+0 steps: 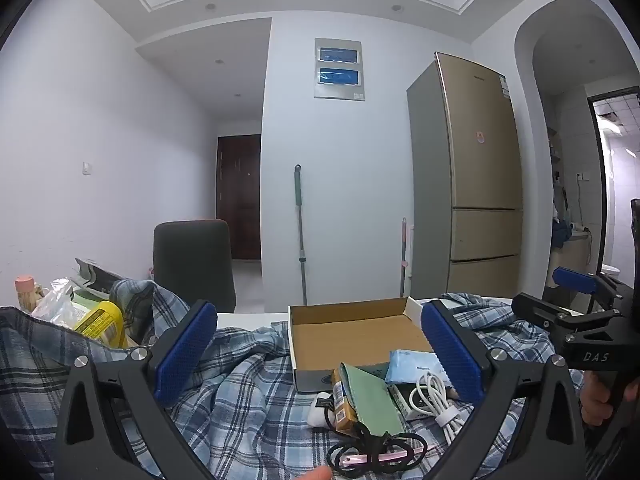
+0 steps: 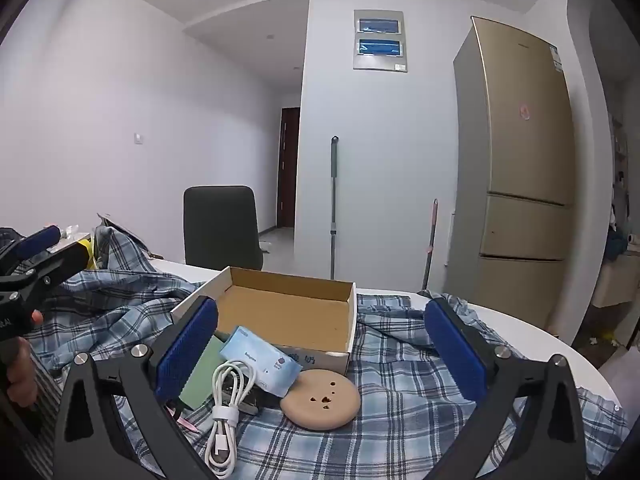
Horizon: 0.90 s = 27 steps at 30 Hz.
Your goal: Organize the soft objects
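The pale blue tissue pack (image 2: pixel 262 364) lies on the plaid cloth (image 2: pixel 404 380) that covers the bench, its long axis slanting from the open cardboard box (image 2: pixel 288 312) toward my right. It sits low between my right gripper (image 2: pixel 320 350) jaws, which stand wide apart and hold nothing. My left gripper (image 1: pixel 318 354) is just as wide and empty, the pack by its right pad. Only the right view shows the tan disc (image 2: pixel 320 400); only the left shows the black scissors (image 1: pixel 372 452) and yellow packet (image 1: pixel 102 322).
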Each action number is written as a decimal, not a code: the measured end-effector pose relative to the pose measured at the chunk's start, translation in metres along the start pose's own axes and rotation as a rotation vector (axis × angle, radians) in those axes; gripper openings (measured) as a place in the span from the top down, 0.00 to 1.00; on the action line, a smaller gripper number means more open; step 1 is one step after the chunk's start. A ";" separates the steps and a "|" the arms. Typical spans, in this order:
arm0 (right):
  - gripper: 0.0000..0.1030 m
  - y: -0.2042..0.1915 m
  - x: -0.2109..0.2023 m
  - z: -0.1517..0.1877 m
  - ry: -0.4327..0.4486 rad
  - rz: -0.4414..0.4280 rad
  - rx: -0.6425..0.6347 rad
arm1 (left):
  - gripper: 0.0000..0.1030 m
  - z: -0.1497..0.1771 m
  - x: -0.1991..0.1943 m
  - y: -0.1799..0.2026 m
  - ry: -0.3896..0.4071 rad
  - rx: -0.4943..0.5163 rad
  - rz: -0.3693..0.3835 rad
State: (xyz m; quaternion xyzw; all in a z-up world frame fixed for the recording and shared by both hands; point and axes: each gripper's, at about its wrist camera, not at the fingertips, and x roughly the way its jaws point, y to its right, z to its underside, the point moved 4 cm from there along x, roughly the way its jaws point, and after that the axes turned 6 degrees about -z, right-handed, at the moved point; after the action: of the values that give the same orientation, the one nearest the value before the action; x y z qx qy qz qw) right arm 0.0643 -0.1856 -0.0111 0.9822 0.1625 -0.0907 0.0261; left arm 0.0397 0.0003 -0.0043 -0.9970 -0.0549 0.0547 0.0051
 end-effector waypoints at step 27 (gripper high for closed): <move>0.00 -0.018 -0.007 0.000 0.040 0.058 -0.083 | 0.00 -0.002 -0.005 0.000 0.045 0.001 -0.041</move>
State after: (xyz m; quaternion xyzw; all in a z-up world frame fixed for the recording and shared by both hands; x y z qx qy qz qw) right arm 0.0516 -0.1704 -0.0102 0.9862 0.1383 -0.0633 0.0660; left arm 0.0348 -0.0005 -0.0019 -0.9966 -0.0753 0.0322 0.0077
